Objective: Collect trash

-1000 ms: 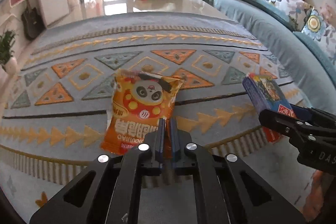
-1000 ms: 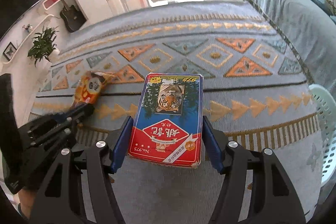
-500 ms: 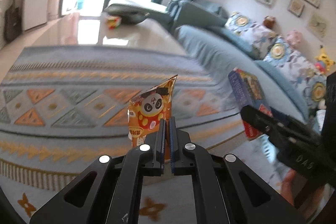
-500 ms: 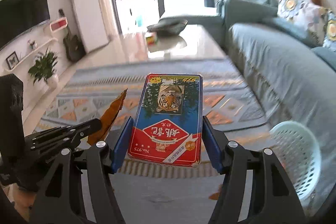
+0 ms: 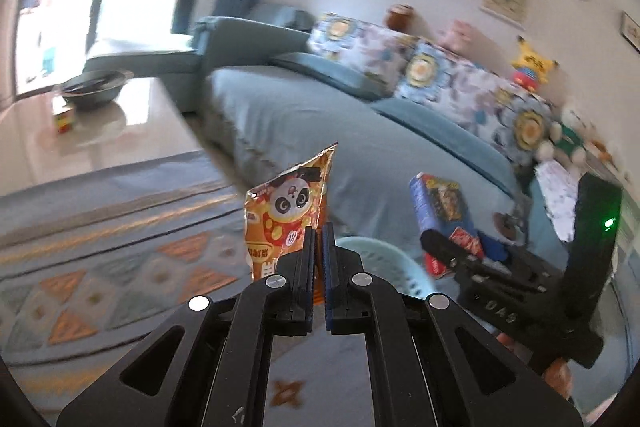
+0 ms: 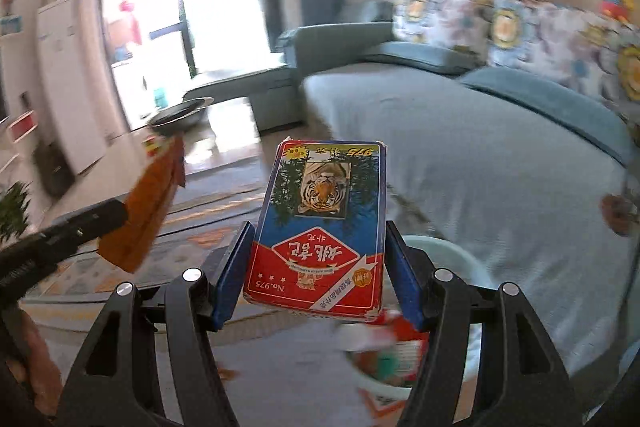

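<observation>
My left gripper is shut on an orange snack bag with a panda print, held up in the air. The same snack bag shows at the left of the right wrist view, hanging from the left gripper. My right gripper is shut on a blue and red card box with a tiger picture, its pads pressing both long sides. That card box also appears at the right of the left wrist view. A pale green basket with wrappers inside sits just below and beyond the box.
A blue-grey sofa with patterned cushions fills the right side. The patterned rug lies on the floor to the left. A low glossy table carries a dark bowl and a coloured cube. A person's hand holds the right gripper.
Both grippers have risen from the rug and swung right toward the sofa, carrying the snack bag and the card box. The basket has come into view beneath them.
</observation>
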A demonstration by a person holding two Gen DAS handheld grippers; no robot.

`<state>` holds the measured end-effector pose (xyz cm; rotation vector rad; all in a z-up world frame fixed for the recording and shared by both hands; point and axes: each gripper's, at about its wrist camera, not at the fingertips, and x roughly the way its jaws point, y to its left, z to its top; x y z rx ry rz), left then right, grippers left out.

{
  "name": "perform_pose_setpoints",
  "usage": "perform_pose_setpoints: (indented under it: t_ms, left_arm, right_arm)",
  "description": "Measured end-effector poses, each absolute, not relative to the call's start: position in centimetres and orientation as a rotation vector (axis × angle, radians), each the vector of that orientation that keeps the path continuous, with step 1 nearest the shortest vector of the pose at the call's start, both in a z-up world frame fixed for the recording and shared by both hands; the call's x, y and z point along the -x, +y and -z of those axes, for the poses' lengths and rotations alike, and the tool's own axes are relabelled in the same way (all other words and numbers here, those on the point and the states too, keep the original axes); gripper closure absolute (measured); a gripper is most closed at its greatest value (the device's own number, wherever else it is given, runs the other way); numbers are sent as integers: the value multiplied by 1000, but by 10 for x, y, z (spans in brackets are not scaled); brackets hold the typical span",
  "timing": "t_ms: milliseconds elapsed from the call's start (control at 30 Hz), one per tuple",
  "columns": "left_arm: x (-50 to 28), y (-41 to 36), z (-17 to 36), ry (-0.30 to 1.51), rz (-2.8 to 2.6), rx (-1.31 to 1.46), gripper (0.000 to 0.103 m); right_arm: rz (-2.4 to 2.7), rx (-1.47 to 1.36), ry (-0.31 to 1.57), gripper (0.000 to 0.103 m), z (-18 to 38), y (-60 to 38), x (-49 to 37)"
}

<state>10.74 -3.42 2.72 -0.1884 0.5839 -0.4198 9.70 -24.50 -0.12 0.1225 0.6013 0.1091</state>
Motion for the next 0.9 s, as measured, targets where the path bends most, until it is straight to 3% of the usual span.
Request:
perform_pose_setpoints:
  t_ms: [167,433,467,500,567,667,800,900]
  left_arm:
    - [-137,-88,-17,633,498,134,101]
    - [-176,-137,48,826,576,132,100]
    - [-178,-140,55,846,582,132,95]
    - [-179,-142,63,868,589,129,80]
    - [-177,-144,68,865,576,110,63]
    - [-173,-144,71,856,559,82,52]
    - [-163,-133,61,806,503,78,31]
    - [-153,-123,47,770,469,82,28]
  right_arm:
    - [-24,-202,693,42,31,-294,-113]
    - [64,-323,869,41,94,-336,-133]
    - [68,-331,878,41,98,-338,-134]
    - [78,-338,884,41,104,-340,-135]
    - [80,-350,892,41,109,-341,-136]
    - [85,-371,902,39,116,-343,-135]
    - [84,-365,889,38,109,-339,-134]
    - [71,-350,856,36,96,-331,-124]
